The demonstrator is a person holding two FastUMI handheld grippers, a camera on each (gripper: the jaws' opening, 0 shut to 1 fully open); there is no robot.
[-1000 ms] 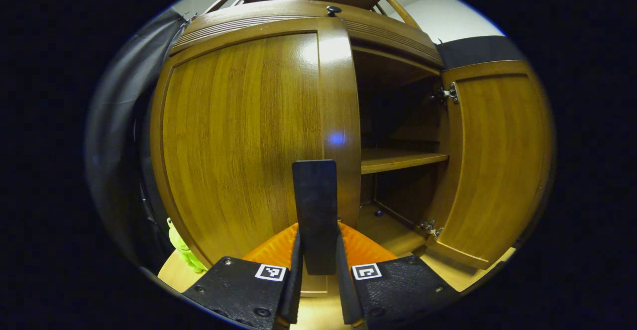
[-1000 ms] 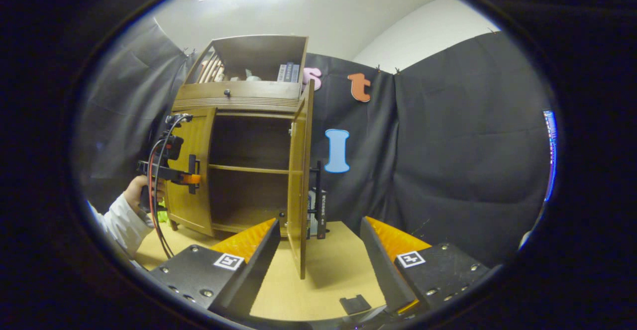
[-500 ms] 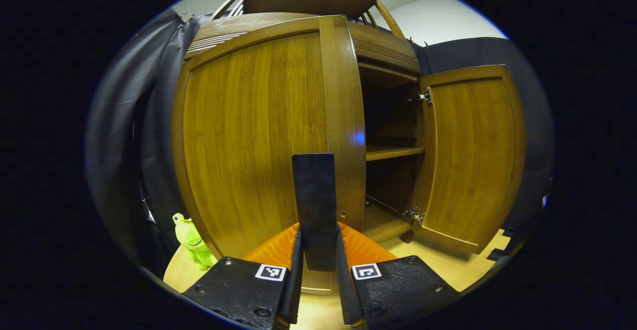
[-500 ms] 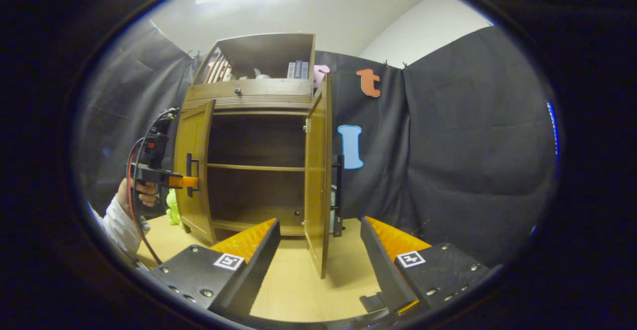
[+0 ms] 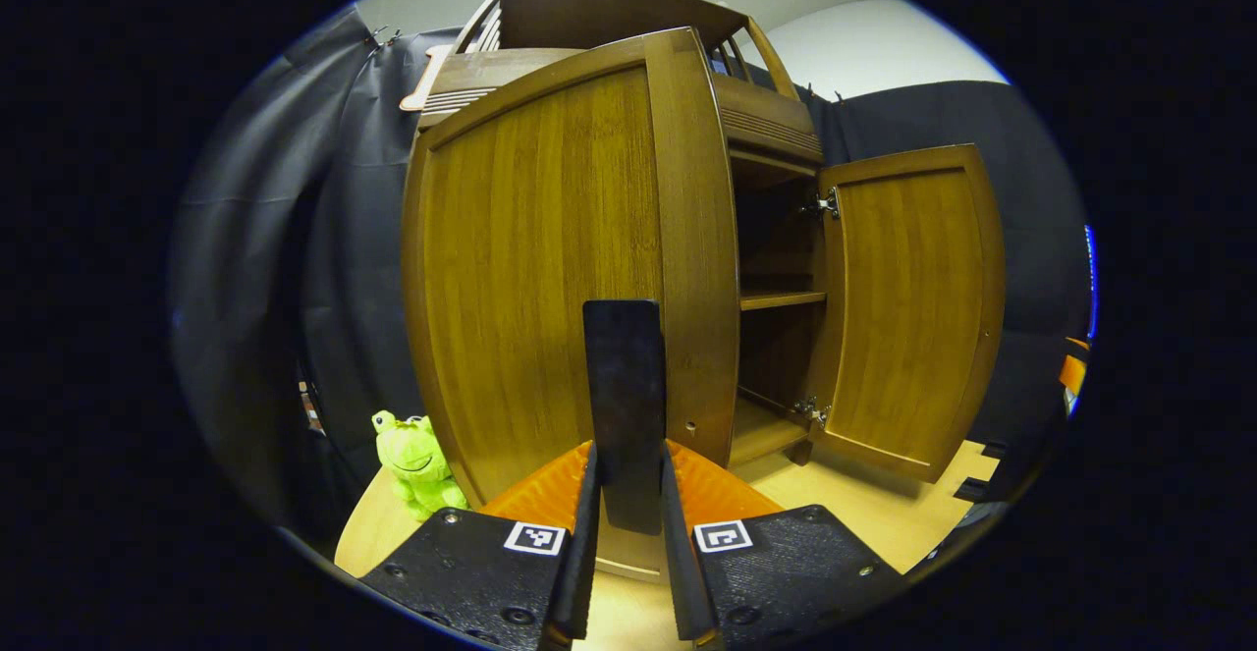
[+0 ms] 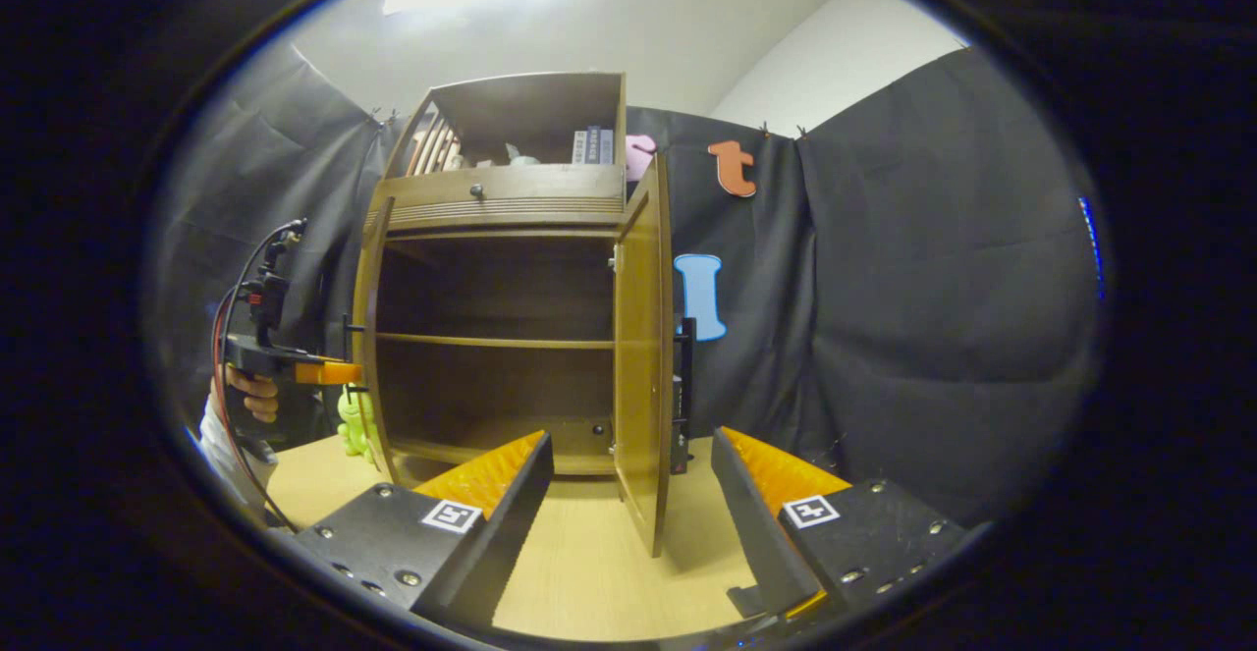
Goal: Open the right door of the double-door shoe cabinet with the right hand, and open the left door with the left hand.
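Observation:
The wooden shoe cabinet (image 6: 496, 209) stands with both doors swung out. In the left gripper view, my left gripper (image 5: 626, 494) is shut on the black vertical handle (image 5: 623, 386) of the left door (image 5: 530, 268). Beyond it the right door (image 5: 908, 307) stands wide open, and a bare inner shelf (image 5: 781, 299) shows between them. In the right gripper view, my right gripper (image 6: 630, 440) is open and holds nothing, a little in front of the right door (image 6: 643, 356). That door's black handle (image 6: 684, 386) faces away. The left gripper (image 6: 329, 373) and the hand (image 6: 250, 391) holding it are at the left door's edge (image 6: 368, 327).
A green frog plush (image 5: 412, 450) sits on the light wooden floor (image 6: 589, 572) by the cabinet's left side. Books (image 6: 592, 145) stand in the open top compartment above a drawer with a round knob (image 6: 476, 191). Black cloth walls close in behind and to the right.
The left door has swung further outward with my left gripper shut on its handle. The right gripper has stayed open and shifted only slightly.

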